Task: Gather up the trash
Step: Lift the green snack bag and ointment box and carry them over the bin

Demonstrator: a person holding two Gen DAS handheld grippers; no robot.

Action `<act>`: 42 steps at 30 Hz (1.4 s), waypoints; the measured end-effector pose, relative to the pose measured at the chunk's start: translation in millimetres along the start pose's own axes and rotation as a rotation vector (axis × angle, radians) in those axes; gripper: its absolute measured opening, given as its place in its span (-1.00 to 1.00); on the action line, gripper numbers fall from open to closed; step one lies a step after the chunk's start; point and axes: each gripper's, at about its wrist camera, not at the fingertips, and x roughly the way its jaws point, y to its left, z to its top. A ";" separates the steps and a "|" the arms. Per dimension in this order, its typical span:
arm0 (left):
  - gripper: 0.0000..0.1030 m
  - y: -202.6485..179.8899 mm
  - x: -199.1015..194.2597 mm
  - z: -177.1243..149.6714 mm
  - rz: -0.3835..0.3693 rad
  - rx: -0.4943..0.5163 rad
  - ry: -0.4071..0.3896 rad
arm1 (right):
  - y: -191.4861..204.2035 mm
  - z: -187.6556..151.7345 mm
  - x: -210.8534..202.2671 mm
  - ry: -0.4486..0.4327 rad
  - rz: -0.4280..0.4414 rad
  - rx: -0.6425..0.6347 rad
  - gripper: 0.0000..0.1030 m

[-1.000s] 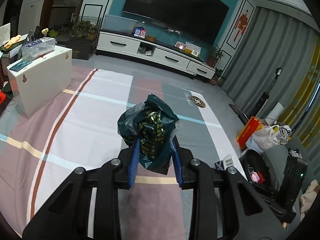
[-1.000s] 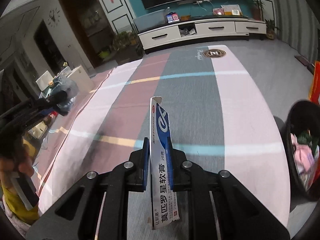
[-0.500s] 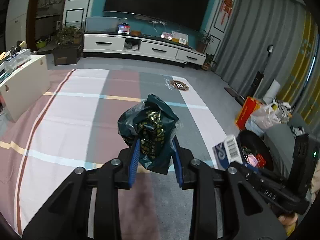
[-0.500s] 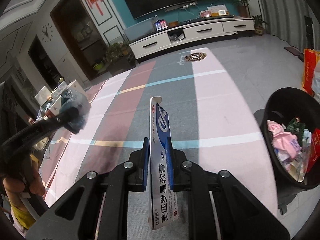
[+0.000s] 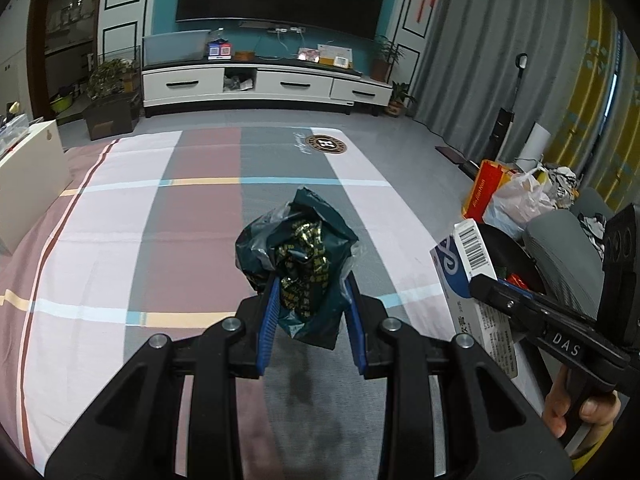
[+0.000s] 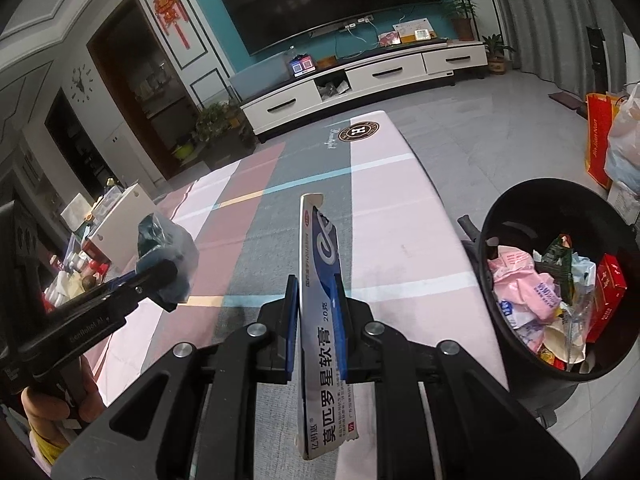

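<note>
My left gripper is shut on a crumpled dark green wrapper with gold print, held above the striped rug. My right gripper is shut on a flattened white and blue ointment box standing on edge between the blue pads. A black trash bin full of pink bags, a red box and other litter stands at the right of the right wrist view. In the left wrist view the box and right gripper show at the right, in front of the bin. The left gripper with its wrapper appears at the left of the right wrist view.
A white TV cabinet lines the far wall under a large screen. A white low table with clutter stands at the left. A red box and plastic bags lie on the floor beyond the bin, near grey curtains.
Both views have swung toward the bin: it has come further into the right wrist view, and the right gripper with its box has entered the left wrist view. Both grips are unchanged.
</note>
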 end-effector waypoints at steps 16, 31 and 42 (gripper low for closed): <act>-0.38 -71.1 8.2 -11.3 -0.082 0.143 0.031 | -46.3 0.7 -43.7 -0.059 -0.034 0.054 -0.68; -0.37 -112.5 8.6 -15.6 -0.092 0.205 0.050 | -66.4 0.7 -68.8 -0.107 -0.020 0.088 -0.67; -0.37 -150.5 12.5 -14.6 -0.100 0.270 0.061 | -97.6 0.0 -92.2 -0.156 -0.030 0.143 -0.67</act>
